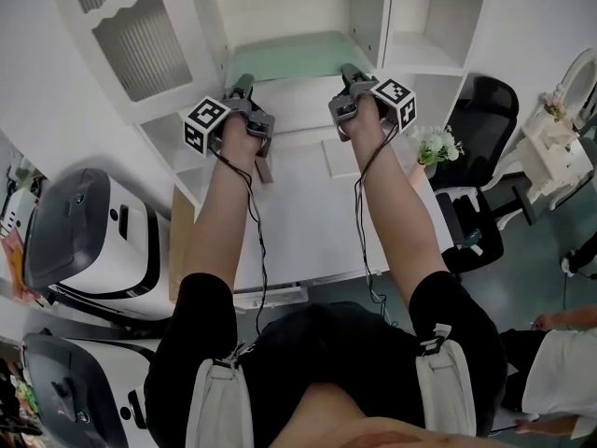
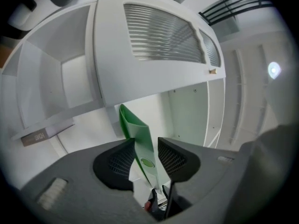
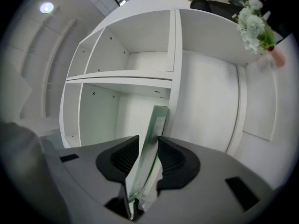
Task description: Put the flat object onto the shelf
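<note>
The flat object (image 1: 289, 59) is a pale green board lying on the middle shelf (image 1: 308, 96) of the white unit, its near edge toward me. My left gripper (image 1: 244, 90) is at its near left corner and my right gripper (image 1: 354, 77) at its near right corner. In the left gripper view the green board (image 2: 135, 125) stands edge-on between the jaws of the left gripper (image 2: 146, 146), with a gap beside the right pad. In the right gripper view the board (image 3: 156, 120) sits loosely between the parted pads of the right gripper (image 3: 148, 146). Both grippers are open.
A louvered cabinet door (image 1: 140, 45) hangs left of the shelf, with open compartments (image 1: 429, 35) to the right. The white desk top (image 1: 298, 213) lies below. A flower vase (image 1: 434, 146) and black chair (image 1: 480, 110) stand right; grey-white machines (image 1: 84, 241) stand left.
</note>
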Demonstrator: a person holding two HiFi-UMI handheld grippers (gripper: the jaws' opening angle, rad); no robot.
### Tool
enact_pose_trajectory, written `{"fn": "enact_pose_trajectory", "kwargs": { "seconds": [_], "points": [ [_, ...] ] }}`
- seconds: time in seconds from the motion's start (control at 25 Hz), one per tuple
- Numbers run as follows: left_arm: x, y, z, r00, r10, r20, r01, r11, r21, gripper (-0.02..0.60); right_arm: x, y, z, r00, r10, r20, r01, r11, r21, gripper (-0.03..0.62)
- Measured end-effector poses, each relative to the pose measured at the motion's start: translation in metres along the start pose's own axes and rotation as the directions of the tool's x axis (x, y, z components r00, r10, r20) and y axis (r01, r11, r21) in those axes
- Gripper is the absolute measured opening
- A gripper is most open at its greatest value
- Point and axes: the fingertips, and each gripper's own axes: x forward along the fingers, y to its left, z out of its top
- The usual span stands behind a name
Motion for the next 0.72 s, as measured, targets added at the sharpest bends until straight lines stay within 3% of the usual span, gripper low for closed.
{"fn": "enact_pose_trajectory", "kwargs": {
  "seconds": [0.12, 0.2, 0.28, 0.36, 0.44, 0.52, 0.64, 0.72],
  "points": [
    [-0.001, -0.006, 0.003, 1.0, -0.018, 0.002, 0.017, 0.995, 0.097, 0.201, -0.005, 0.006, 0.003, 1.0, 0.021, 0.011, -0.02, 0.995, -0.099, 0.15],
    [-0.006, -0.008, 0.004, 1.0, -0.015, 0.002, 0.014, 0.984, 0.18, 0.202, -0.013, 0.01, 0.006, 0.999, 0.025, 0.022, -0.02, 0.981, -0.191, 0.156],
    [-0.012, -0.01, 0.005, 1.0, -0.001, 0.007, -0.001, 0.961, 0.278, 0.202, -0.023, 0.013, 0.01, 0.999, 0.018, 0.043, -0.005, 0.955, -0.297, 0.16],
    [-0.022, -0.013, 0.005, 1.0, 0.013, 0.019, -0.019, 0.916, 0.4, 0.202, -0.036, 0.02, 0.013, 0.998, 0.017, 0.069, 0.015, 0.897, -0.443, 0.16],
    [-0.034, -0.019, 0.003, 0.999, 0.026, 0.03, -0.038, 0.828, 0.559, 0.201, -0.051, 0.03, 0.011, 0.996, 0.025, 0.09, 0.038, 0.771, -0.636, 0.16],
    [-0.046, -0.026, -0.002, 0.998, 0.043, 0.044, -0.062, 0.7, 0.711, 0.201, -0.066, 0.038, 0.003, 0.994, 0.041, 0.105, 0.06, 0.595, -0.801, 0.157],
    [-0.067, -0.037, -0.012, 0.997, 0.045, 0.069, -0.082, 0.514, 0.854, 0.173, -0.09, 0.045, -0.014, 0.99, 0.079, 0.113, 0.077, 0.365, -0.928, 0.13],
    [-0.084, -0.043, -0.021, 0.995, 0.035, 0.089, -0.095, 0.423, 0.901, 0.084, -0.106, 0.044, -0.027, 0.987, 0.1, 0.123, 0.093, 0.262, -0.961, 0.058]
  ]
}}
